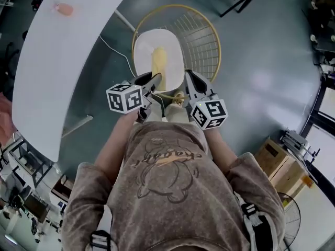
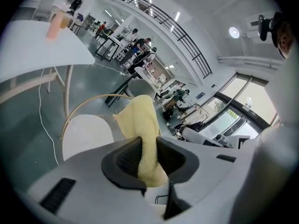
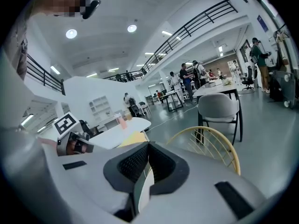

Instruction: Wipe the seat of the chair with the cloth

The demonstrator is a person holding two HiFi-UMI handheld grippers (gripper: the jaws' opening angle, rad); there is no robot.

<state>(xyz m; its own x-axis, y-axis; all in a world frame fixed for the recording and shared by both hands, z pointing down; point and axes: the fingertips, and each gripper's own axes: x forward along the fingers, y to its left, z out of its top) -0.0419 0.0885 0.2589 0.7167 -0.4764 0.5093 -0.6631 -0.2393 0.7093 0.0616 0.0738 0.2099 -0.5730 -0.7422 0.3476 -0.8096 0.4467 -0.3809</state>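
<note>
The left gripper point(image 2: 148, 146) clamps the yellow cloth point(image 2: 142, 115), dangling it over the white seat point(image 2: 86, 134). The right gripper point(image 3: 148, 149), pinched closed on nothing, hovers near the seat. Wiping seems about to begin: the cloth must drop flat onto it.

We see a large open-plan laboratory hall: a railed mezzanine point(image 3: 196, 26) under ceiling lights point(image 3: 71, 33), work tables point(image 3: 172, 94) with people point(image 3: 188, 76) standing at them, a grey floor point(image 1: 261, 61), and cardboard boxes point(image 1: 276, 162) beside a floor fan point(image 1: 291, 221).
</note>
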